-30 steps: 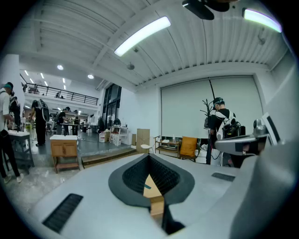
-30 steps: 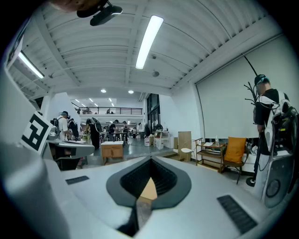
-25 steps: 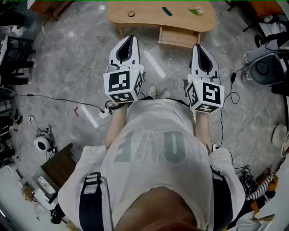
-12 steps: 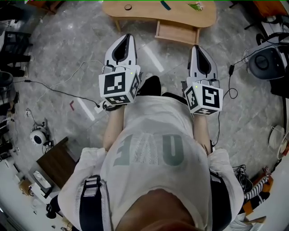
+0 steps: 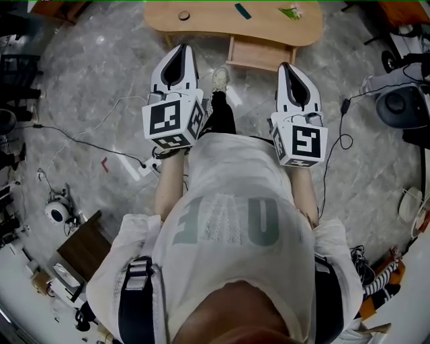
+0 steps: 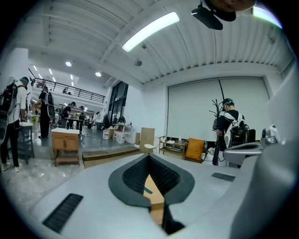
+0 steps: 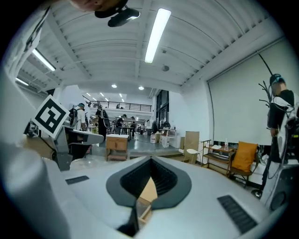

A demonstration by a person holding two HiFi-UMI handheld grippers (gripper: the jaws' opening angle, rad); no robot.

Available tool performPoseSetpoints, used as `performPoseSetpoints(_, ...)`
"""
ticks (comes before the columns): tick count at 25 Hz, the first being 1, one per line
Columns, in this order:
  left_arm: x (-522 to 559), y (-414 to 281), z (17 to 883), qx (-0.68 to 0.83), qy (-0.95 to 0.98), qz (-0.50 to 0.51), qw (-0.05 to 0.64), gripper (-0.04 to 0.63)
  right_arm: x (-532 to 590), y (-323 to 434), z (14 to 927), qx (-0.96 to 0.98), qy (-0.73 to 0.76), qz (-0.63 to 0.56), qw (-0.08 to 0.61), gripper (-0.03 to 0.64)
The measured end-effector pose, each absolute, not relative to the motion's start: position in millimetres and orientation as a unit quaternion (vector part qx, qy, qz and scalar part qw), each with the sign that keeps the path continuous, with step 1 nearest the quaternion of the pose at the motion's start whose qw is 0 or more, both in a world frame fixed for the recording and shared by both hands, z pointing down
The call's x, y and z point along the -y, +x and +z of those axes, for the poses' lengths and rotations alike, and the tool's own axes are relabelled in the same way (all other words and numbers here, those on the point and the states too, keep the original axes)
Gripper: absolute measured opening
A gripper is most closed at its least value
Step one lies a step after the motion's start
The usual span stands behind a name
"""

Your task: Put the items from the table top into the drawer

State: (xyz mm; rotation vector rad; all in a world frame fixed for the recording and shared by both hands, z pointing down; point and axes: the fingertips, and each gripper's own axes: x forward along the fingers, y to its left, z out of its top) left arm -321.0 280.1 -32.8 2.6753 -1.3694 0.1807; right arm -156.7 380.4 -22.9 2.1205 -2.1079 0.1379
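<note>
A light wooden table (image 5: 222, 23) stands at the top of the head view, with its drawer (image 5: 261, 55) pulled out below the front edge. On the top lie a small round item (image 5: 183, 15), a teal item (image 5: 242, 11) and a green item (image 5: 291, 11). My left gripper (image 5: 182, 48) is shut and empty, held in the air short of the table's left part. My right gripper (image 5: 283, 66) is also shut and empty, just short of the drawer. In the left gripper view the gripper (image 6: 149, 157) frames a slice of the table (image 6: 153, 184); the right gripper (image 7: 151, 160) does the same.
Cables and a white power strip (image 5: 146, 168) lie on the marble floor at the left. A grey machine (image 5: 402, 104) stands at the right and a dark cabinet (image 5: 80, 245) at the lower left. The person's foot (image 5: 219, 77) is stepping between the grippers. People stand far off.
The person has stepped toward the table, which now sits nearer. Both grippers have moved forward and up the picture toward it, still shut. A foot has swung forward between them.
</note>
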Motion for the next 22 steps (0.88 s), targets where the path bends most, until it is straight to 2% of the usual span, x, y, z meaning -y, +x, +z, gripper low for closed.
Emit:
performPoseSetpoints(9, -132.0, -265.8, -40.7, 0.428, 0.899, 0.062, 0.067, 0.002, -238.6, -116.2, -27.8, 0.695, 0.710, 0.035, 0.110, 0.005)
performPoseSetpoints(16, 3.5, -223.2, -54.6, 0.383, 0.919, 0.050, 0.081, 0.002, -99.6, -78.4, -57.8, 0.668, 0.740, 0.033, 0.070, 0.005)
performPoseSetpoints(22, 73.7, -192.7, -60.4, 0.363, 0.928, 0.062, 0.057, 0.002, -33.7, -55.7, -65.1, 0.654, 0.753, 0.025, 0.072, 0.005)
